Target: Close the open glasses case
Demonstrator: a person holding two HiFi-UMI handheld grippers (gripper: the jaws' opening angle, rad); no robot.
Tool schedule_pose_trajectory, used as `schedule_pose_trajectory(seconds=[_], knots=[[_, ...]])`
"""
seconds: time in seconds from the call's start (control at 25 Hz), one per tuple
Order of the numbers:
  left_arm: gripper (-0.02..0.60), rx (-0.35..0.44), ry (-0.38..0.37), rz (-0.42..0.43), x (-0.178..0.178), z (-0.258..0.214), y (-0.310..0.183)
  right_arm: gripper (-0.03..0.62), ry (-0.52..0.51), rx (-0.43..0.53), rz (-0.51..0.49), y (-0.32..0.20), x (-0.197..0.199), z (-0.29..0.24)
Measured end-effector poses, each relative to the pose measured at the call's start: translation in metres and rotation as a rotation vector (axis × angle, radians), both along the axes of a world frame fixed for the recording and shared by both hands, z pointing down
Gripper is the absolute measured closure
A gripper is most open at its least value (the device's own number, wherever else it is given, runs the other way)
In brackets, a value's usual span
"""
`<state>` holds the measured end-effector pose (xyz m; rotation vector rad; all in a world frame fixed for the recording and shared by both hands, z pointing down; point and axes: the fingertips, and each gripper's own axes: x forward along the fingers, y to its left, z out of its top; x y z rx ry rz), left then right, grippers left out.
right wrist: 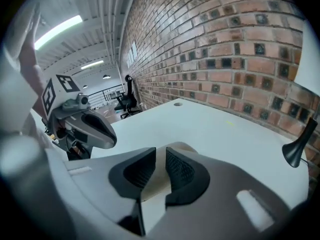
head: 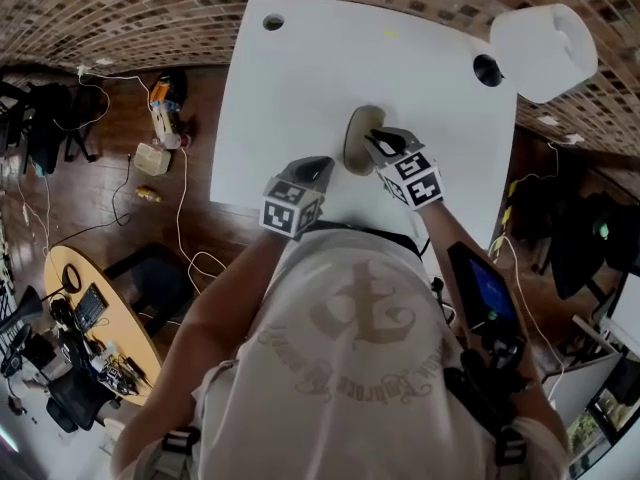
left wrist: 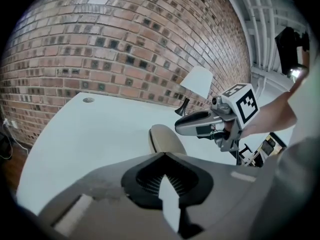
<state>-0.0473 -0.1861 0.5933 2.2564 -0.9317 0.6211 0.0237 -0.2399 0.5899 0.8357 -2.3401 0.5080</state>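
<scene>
Head view: right tongs (head: 376, 141) pinch the glasses case (head: 356, 144) lid, left tongs (head: 326, 164) closed, empty beside it; unbraced, the case could skid off the surface's (head: 300, 68) near edge.

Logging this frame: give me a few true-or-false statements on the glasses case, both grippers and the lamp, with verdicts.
1. The beige glasses case lies on the white table. True.
2. The left gripper clamps the case. False: its fingers are together on nothing, short of the case.
3. The right gripper has the case's edge between its fingers. True.
4. The lamp stands at the table's near left corner. False: in the head view it is at the far right corner.
</scene>
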Motion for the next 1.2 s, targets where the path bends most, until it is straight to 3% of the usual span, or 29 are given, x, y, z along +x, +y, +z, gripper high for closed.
schedule_pose_trajectory(seconds=[0.28, 0.72, 1.0, 1.2], knots=[[0.577, 0.029, -0.028, 0.034, 0.016, -0.019, -0.001, 0.528, -0.096, 0.022, 0.061, 0.010, 0.021, -0.021], [0.577, 0.086, -0.008, 0.090, 0.110, -0.043, 0.022, 0.534, -0.237, -0.005, 0.150, 0.055, 0.120, -0.029], [0.577, 0.129, 0.016, 0.099, 0.113, -0.065, 0.020, 0.559, -0.403, 0.049, 0.343, 0.064, 0.167, -0.061], [0.577, 0.192, 0.058, 0.102, 0.114, -0.083, 0.012, 0.572, -0.452, 0.150, 0.389, 0.074, 0.185, -0.095]])
